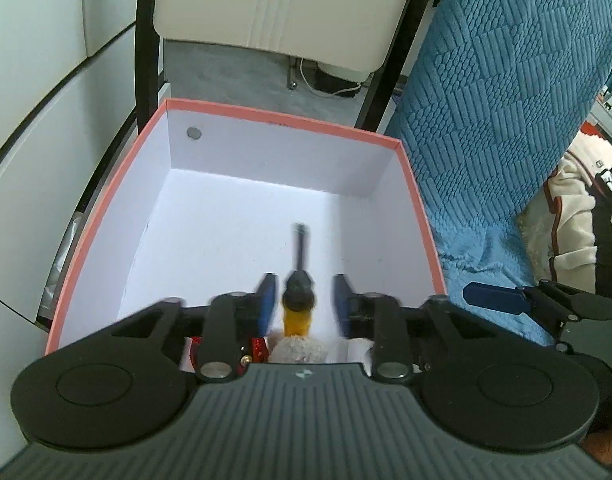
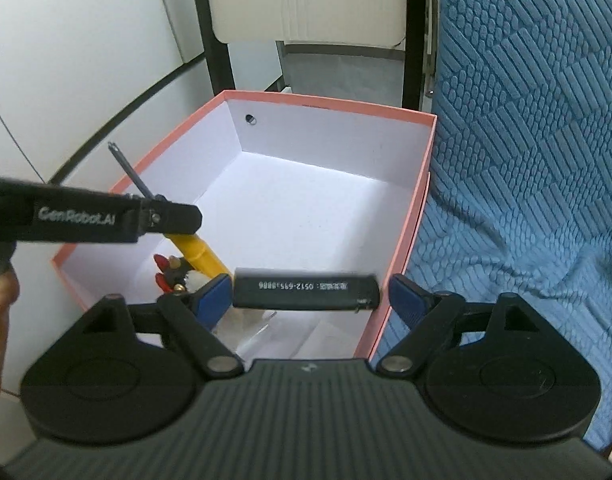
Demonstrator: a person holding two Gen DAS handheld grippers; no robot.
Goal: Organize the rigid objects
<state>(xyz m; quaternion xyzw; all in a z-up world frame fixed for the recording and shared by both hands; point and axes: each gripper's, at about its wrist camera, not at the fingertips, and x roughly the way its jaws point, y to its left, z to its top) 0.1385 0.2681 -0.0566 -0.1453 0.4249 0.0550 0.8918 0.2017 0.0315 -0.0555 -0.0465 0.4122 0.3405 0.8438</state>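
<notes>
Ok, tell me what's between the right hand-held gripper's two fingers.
A black bar with a printed number lies crosswise between the fingers of the right hand-held gripper, over the pink box. The right wrist view shows it.

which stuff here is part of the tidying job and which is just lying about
Job:
screwdriver, between the left gripper jaws
black lighter, between the right gripper jaws
pink box

Lying about:
blue cover
chair

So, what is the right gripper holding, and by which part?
A black lighter spans the right gripper, end to end; a slim gap at one end leaves the hold uncertain.
</notes>
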